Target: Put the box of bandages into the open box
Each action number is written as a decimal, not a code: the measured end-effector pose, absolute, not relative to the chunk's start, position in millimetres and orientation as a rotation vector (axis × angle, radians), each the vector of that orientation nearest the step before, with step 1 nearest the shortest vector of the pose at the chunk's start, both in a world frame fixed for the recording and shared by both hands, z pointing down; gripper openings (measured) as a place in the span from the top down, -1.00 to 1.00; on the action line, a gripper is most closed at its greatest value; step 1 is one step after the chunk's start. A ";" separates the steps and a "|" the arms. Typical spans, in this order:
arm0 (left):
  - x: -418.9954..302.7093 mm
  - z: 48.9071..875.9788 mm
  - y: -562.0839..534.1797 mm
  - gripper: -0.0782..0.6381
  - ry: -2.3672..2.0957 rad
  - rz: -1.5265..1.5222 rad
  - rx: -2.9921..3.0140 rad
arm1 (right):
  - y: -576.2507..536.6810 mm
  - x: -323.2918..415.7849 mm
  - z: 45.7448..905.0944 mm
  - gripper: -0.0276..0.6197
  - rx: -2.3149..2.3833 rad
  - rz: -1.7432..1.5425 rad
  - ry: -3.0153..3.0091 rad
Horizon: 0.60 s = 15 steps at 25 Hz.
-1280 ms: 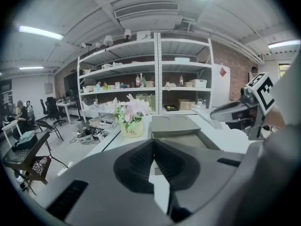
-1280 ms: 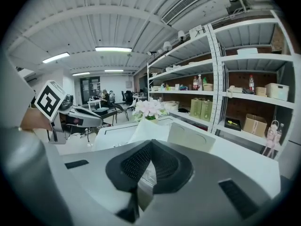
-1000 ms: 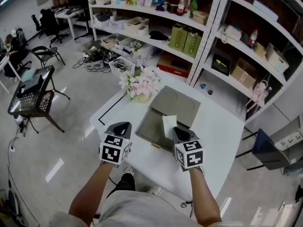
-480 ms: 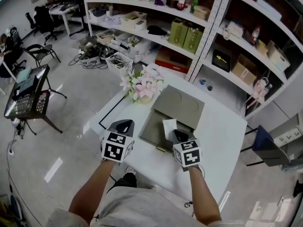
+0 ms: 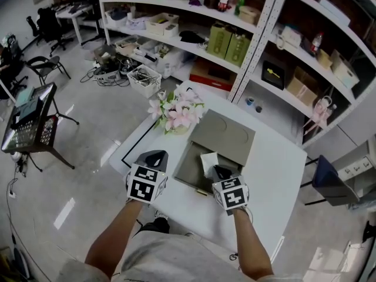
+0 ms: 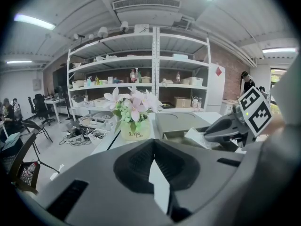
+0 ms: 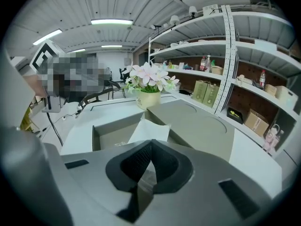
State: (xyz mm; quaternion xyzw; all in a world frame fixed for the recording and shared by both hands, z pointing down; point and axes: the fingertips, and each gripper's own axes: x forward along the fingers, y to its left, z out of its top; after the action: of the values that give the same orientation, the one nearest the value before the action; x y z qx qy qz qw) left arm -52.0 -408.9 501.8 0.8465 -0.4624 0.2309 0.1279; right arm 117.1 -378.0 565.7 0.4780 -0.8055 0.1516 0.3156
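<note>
Setting: a white table (image 5: 276,172) in front of storage shelves, with a pot of pink flowers (image 5: 178,114) at its far corner.
Open box: a grey open box (image 5: 187,164) lies mid-table. Its lid (image 5: 226,135) is folded back flat on the far side and its cavity faces up.
Box of bandages: the flat white box of bandages (image 5: 208,160) is carried in the air over the right part of the cavity, its far end toward the lid hinge. The right gripper view shows it tilted above the grey floor. Whether its far edge touches the box cannot be told.
Right gripper: the right gripper (image 5: 217,170) reaches over the near wall of the open box. Its jaws are narrow, clamped on the near end of the white box.
Left gripper: the left gripper (image 5: 154,155) hangs just left of the open box, over the table's near left part. Its jaws are drawn together with nothing between them; only a sliver of pale table shows through the slit.
Done: the bandages are picked up and brought above the target.
Left: by the look of it, lowering the box to the floor of the cavity, letting go and drawing the jaws clear.
Estimate: the task appears near its end, with only the placement and release unfinished.
</note>
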 end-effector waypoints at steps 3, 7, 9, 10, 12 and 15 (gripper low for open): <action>-51.4 505.6 -413.0 0.77 -1.330 0.676 2.463 | -380.3 115.0 571.4 0.90 1.243 0.397 -2.106; -52.1 507.2 -418.5 0.77 -1.320 0.678 2.468 | -383.1 115.4 577.8 0.90 1.237 0.414 -2.091; -53.4 507.6 -421.5 0.77 -1.319 0.677 2.469 | -383.8 115.7 581.3 0.90 1.234 0.421 -2.082; -53.8 508.1 -423.2 0.77 -1.318 0.678 2.470 | -384.4 115.7 583.3 0.90 1.232 0.425 -2.078; -53.9 509.3 -427.0 0.77 -1.315 0.680 2.472 | -386.2 114.8 587.0 0.90 1.228 0.430 -2.074; -53.6 510.8 -431.2 0.77 -1.305 0.684 2.477 | -388.4 112.7 590.4 0.90 1.224 0.432 -2.066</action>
State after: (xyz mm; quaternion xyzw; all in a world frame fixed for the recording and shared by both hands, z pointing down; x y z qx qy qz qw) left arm -53.6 -431.2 510.8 0.8522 -0.4490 0.2355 0.1296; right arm 112.7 -388.4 590.4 0.4710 -0.7952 0.1664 0.3436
